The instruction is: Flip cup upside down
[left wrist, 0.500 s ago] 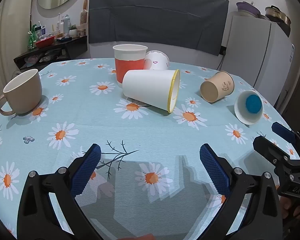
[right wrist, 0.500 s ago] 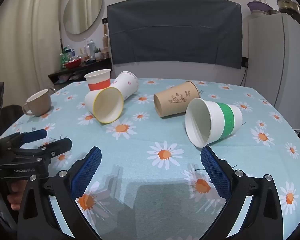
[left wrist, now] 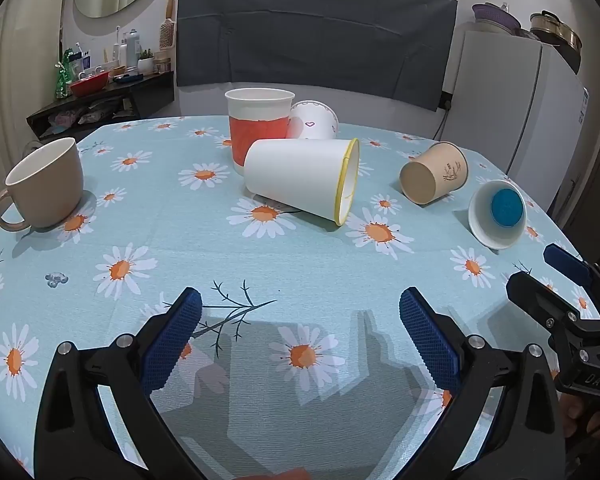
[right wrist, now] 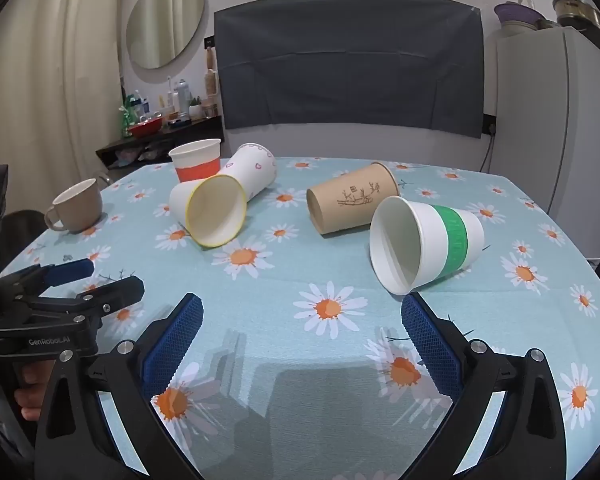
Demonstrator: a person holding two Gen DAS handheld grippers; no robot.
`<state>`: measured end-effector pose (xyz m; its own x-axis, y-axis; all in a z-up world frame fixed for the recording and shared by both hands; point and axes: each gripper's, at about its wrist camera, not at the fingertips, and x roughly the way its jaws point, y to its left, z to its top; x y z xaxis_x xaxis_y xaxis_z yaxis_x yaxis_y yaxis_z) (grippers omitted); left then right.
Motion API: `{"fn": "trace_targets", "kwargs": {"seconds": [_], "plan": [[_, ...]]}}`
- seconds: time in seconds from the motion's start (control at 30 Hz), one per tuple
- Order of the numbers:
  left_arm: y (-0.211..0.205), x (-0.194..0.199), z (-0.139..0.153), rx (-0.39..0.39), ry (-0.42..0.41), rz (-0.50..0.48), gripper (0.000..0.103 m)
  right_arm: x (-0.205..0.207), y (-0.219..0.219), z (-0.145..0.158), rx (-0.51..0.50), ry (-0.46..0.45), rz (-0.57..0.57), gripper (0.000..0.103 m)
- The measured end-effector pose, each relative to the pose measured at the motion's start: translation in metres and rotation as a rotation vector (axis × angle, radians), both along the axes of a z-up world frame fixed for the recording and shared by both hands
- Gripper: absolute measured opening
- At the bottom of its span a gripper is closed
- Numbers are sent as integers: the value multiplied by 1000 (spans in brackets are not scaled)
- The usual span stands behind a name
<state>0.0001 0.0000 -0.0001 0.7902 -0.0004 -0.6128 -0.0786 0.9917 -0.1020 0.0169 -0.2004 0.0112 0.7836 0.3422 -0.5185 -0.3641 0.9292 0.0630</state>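
Several paper cups sit on the daisy tablecloth. A yellow-rimmed white cup (left wrist: 300, 178) (right wrist: 212, 212) lies on its side mid-table. A red-banded cup (left wrist: 259, 128) (right wrist: 196, 160) stands upright behind it. A heart-print cup (left wrist: 314, 122) (right wrist: 252, 172), a brown cup (left wrist: 434, 178) (right wrist: 352, 202) and a green-banded cup (right wrist: 424, 242) (left wrist: 496, 214) lie on their sides. My left gripper (left wrist: 300, 340) (right wrist: 80, 276) is open and empty above the near cloth. My right gripper (right wrist: 302, 340) (left wrist: 548, 272) is open and empty, just short of the green-banded cup.
A beige ceramic mug (left wrist: 44, 184) (right wrist: 78, 204) stands upright at the table's left edge. A white fridge (left wrist: 512, 116) stands at the right, a dark shelf with bottles (left wrist: 100, 92) at the back left, and a dark-draped chair (right wrist: 348, 68) behind the table.
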Motion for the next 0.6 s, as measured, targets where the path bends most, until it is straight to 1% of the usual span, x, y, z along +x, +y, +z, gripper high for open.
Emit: {"fn": "trace_targets", "kwargs": {"seconds": [0.6], "plan": [[0,0,0,-1,1,1,97,-1,0,0,1,1,1,95]]}}
